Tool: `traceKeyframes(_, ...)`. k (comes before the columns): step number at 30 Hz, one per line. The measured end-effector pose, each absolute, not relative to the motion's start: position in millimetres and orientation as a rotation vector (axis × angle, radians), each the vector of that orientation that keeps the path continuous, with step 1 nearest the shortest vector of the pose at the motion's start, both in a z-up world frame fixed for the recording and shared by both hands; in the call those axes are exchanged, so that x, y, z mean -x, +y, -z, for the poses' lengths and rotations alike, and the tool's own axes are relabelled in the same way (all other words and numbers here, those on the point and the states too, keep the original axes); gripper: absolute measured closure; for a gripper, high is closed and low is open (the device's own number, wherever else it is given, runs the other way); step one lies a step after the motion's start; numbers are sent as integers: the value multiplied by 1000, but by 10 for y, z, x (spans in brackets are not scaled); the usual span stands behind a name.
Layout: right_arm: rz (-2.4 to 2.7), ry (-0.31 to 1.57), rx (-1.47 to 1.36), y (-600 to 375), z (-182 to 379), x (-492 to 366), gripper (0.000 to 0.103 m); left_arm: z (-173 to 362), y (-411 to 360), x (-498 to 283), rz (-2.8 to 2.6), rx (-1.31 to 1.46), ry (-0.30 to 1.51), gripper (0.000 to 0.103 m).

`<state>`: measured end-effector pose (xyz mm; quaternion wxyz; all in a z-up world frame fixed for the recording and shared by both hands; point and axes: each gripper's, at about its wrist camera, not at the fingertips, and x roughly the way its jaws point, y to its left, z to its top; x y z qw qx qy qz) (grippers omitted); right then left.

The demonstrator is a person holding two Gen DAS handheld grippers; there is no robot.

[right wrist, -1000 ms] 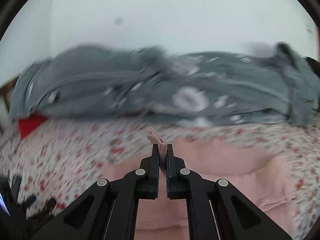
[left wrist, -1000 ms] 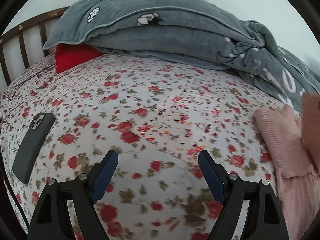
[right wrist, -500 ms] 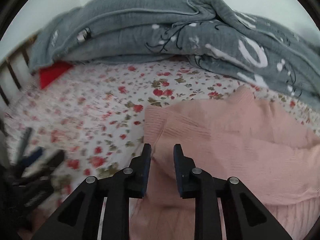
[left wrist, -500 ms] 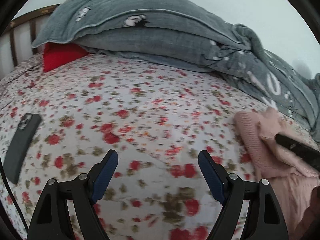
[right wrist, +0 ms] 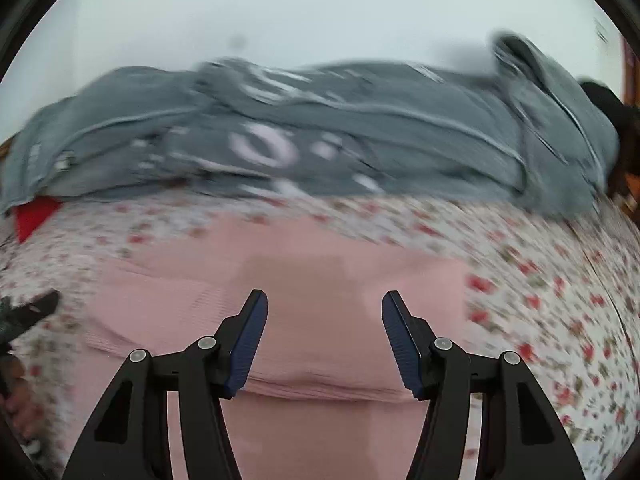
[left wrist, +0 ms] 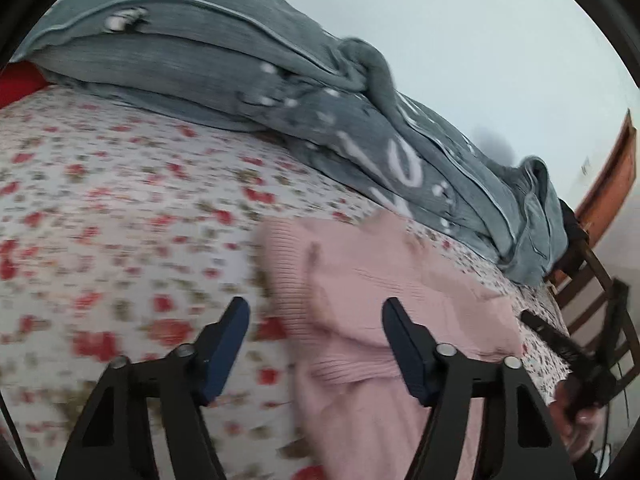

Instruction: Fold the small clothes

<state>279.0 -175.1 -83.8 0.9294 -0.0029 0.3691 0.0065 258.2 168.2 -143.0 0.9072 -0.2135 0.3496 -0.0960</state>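
A pink knit garment (left wrist: 360,292) lies on the floral bed sheet (left wrist: 120,200), with one part folded over the rest. My left gripper (left wrist: 316,308) is open and empty, just above the garment's left edge. My right gripper (right wrist: 324,300) is open and empty above the middle of the garment (right wrist: 304,280), which lies flat with a fold line near the front. The right gripper also shows at the right edge of the left wrist view (left wrist: 560,340). Both views are motion-blurred.
A grey quilt (left wrist: 280,92) is heaped along the far side of the bed against the wall; it also shows in the right wrist view (right wrist: 320,140). A red cushion (right wrist: 34,216) peeks out at the left. A wooden bed frame (left wrist: 592,288) stands at the right.
My right gripper let go of the pink fabric it pinched, opened wide and pulled back over the garment. My left gripper swung right from the bare sheet to the garment's left edge; the phone left view.
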Motion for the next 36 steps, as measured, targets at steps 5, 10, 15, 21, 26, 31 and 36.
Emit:
traceKeyframes(5,4,825,-125,-2324,1186,-2843,44,1567,1441,-2738,156,412,755,76)
traceKeyframes(10,-33,772,-237,-2454,1270,-2785,44,1637,1464,-2785,128,427,793,76)
traceKeyframes(15,-65,776,-134,-2278,1293,-2770,44,1649,1490,-2748,134,448,783,86)
traceKeyframes(21,-65,768,-71,-2173,1303,-2730,44,1631,1507,-2656,174,516,754,96)
traceKeyframes(26,-56,753,-132,-2295,1293,-2702,44,1602,1624,-2552,207,579,754,96)
traceKeyframes(31,-61,777,-165,-2344,1325,-2744,44,1690,1600,-2552,145,507,798,96)
traceKeyframes(36,-39,793,-109,-2259,1341,-2764,44,1592,1571,-2522,97,442,767,92)
